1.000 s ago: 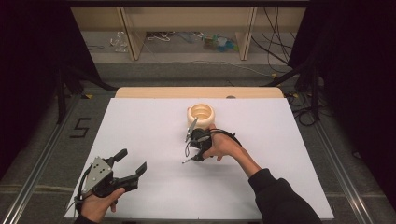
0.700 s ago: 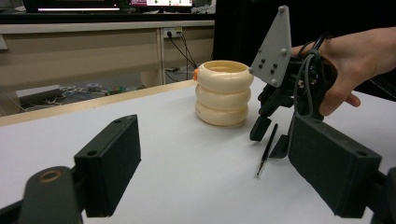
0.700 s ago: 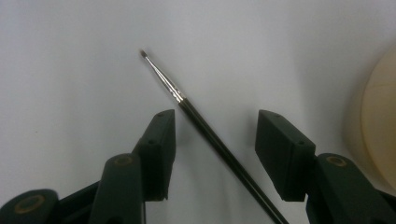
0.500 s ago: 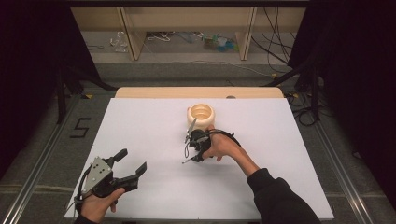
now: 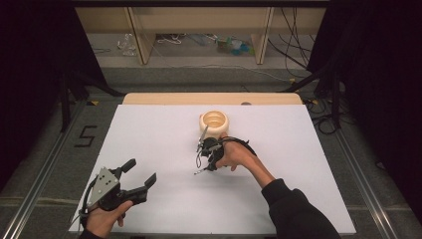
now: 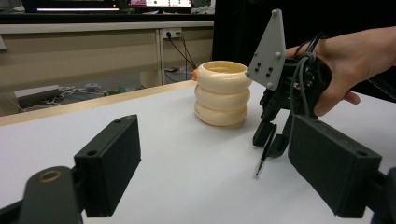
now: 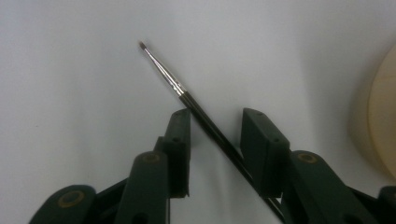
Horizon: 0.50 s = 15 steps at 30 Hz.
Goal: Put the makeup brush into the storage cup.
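A thin black-handled paintbrush (image 7: 163,70) lies flat on the white table (image 5: 298,164), its bristle tip towards the person (image 5: 196,172). My right gripper (image 7: 215,116) points down over it. Its jaws have just been closing, and the handle runs slantwise between them with a gap still showing. From the left gripper view the right gripper (image 6: 272,140) stands over the brush (image 6: 261,161), just in front of a cream ribbed holder (image 6: 222,93). My left gripper (image 5: 140,172) rests open and empty at the near left of the table.
The cream holder (image 5: 215,122) stands just beyond the right gripper (image 5: 206,154), and its side edges into the right gripper view (image 7: 383,126). A wooden strip (image 5: 164,98) borders the table's far edge, with shelving and cables on the floor beyond.
Both hands keep their places. The right gripper's jaws look slightly closer together over the brush.
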{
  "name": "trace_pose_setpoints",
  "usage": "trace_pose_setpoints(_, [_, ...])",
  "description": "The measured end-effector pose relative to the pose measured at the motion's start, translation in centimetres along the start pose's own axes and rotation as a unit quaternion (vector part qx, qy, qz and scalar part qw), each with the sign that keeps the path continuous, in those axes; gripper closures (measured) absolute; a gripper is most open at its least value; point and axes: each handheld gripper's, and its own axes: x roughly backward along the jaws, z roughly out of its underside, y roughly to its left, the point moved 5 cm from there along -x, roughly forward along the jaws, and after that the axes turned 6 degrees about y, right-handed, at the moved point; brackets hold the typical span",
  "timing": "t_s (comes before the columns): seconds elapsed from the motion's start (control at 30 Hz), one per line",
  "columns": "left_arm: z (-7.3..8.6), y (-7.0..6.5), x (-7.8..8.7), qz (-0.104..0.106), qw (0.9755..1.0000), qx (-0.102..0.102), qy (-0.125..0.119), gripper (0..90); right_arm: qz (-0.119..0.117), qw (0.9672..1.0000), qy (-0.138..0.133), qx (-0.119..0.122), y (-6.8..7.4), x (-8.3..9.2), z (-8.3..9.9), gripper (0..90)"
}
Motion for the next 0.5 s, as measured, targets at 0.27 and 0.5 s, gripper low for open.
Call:
trace_pose_setpoints(0.27, [0.02,0.01,0.05,0.000,1.0000,0.002,0.001,16.9,-0.001,0.9999,0.012,0.010,-0.01,0.04,-0.12,71.6])
trace_pose_setpoints(0.5, [0.04,0.02,0.05,-0.001,1.0000,-0.001,0.001,16.9,0.003,0.9997,0.022,0.010,0.07,0.09,-0.17,76.9])
